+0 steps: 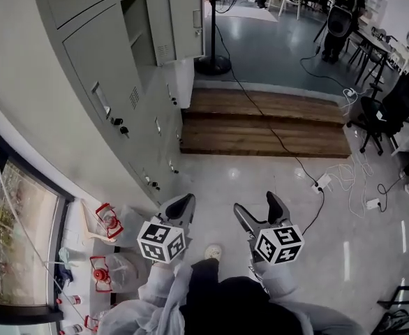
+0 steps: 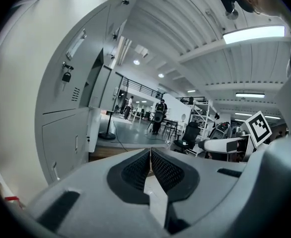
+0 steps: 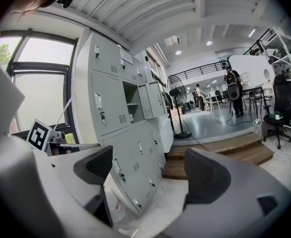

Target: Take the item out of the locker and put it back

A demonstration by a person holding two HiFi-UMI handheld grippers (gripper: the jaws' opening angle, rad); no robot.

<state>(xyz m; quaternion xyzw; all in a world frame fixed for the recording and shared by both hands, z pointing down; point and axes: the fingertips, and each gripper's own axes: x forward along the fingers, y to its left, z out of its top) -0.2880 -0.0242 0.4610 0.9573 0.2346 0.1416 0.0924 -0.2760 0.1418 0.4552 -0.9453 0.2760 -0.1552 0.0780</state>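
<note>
A bank of grey lockers [image 1: 107,82] runs along the left wall. One upper compartment [image 1: 140,26] stands open with its door [image 1: 180,19] swung out. I cannot see any item inside it. The same opening shows in the right gripper view as the open compartment [image 3: 132,100]. My left gripper [image 1: 181,204] is held low in front of the lockers, its jaws closed together with nothing between them [image 2: 150,152]. My right gripper [image 1: 258,208] is beside it, jaws wide apart and empty [image 3: 150,170]. Neither gripper touches the lockers.
A fan stand [image 1: 213,63] and a wooden step [image 1: 267,125] lie ahead. Cables and power strips [image 1: 323,181] cross the floor at right, near office chairs [image 1: 386,114]. Plastic bags and red-capped containers [image 1: 108,222] sit at lower left by a window [image 1: 23,236]. A person [image 1: 340,16] stands far off.
</note>
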